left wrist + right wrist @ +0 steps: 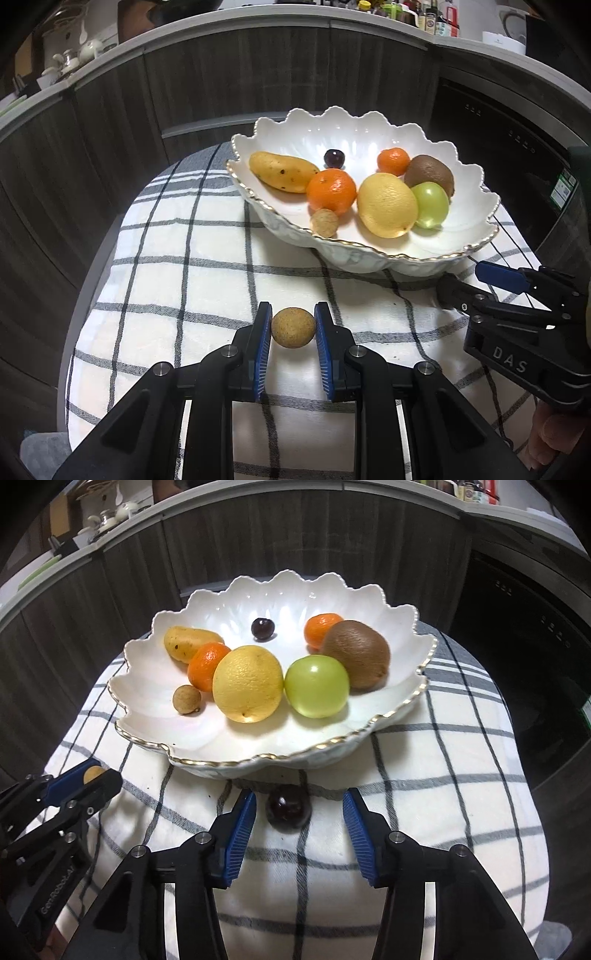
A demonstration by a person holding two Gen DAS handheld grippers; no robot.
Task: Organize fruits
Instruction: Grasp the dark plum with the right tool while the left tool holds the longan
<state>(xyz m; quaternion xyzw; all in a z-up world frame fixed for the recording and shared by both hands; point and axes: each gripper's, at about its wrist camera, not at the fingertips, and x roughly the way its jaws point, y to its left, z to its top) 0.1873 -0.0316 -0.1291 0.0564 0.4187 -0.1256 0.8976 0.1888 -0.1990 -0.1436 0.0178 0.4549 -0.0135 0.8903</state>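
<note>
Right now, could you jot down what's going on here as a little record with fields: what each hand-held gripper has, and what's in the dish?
Surface: checked cloth
Dish: white scalloped bowl, gold-edged rim
In the bowl: mango, two oranges, lemon, green plum, kiwi, dark cherry, small tan longan
Left hand-held gripper: shut on a tan longan
Right hand-held gripper: open, pads either side of a dark cherry on the cloth, not touching it

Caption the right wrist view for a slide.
Right gripper open around a dark cherry on the checked cloth, before the fruit bowl.
</note>
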